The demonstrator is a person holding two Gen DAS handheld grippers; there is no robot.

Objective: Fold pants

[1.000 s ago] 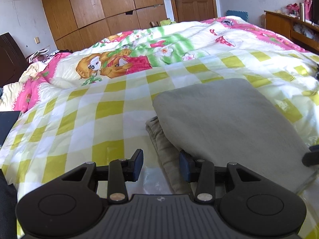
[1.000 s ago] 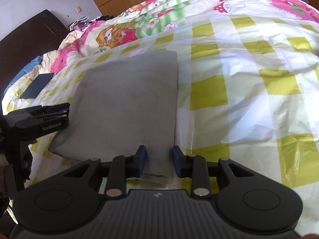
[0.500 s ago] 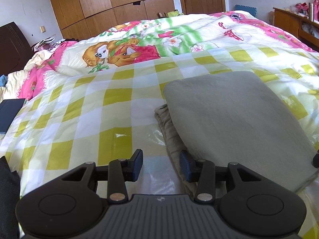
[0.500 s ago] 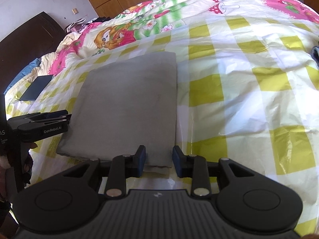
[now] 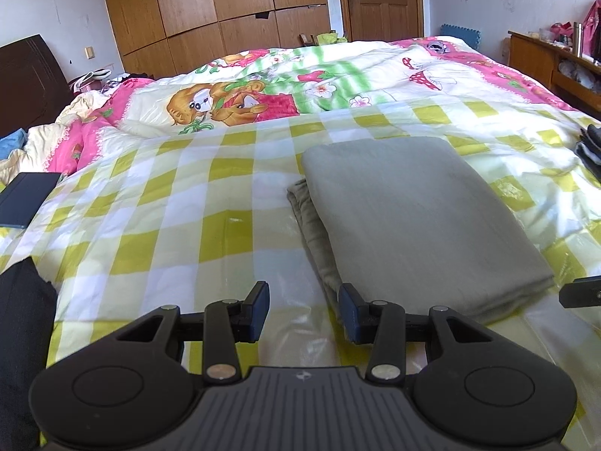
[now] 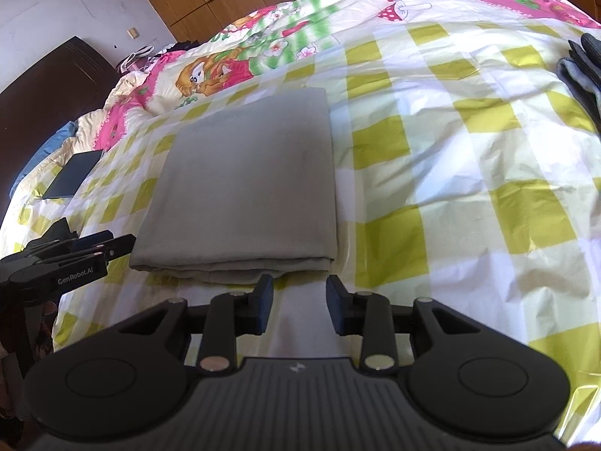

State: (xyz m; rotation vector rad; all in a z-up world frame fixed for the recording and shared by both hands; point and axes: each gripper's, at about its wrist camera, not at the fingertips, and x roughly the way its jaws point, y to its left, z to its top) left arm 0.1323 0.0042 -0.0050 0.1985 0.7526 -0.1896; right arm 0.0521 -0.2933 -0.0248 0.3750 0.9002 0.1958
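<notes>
— What's the cloth like?

— My pants (image 5: 420, 218) are soft grey fabric, folded into a flat rectangle with layered edges, lying on the glossy yellow-and-white checked sheet (image 5: 161, 233). Behind the pants sits a puffy cartoon-print quilt (image 5: 263, 94).

— Do the two views differ?

— My left camera shows the uneven under-layers poking out on the pants' left side and the wooden wardrobe (image 5: 210, 11) behind; my right camera shows the neat near fold and a dark flat case (image 6: 73, 174) left of the pants.

— And your grippers?

— My left gripper (image 5: 303, 310) is spread, empty, just by the pants' near-left corner. My right gripper (image 6: 299, 304) is also spread, empty, just short of the near edge.
</notes>
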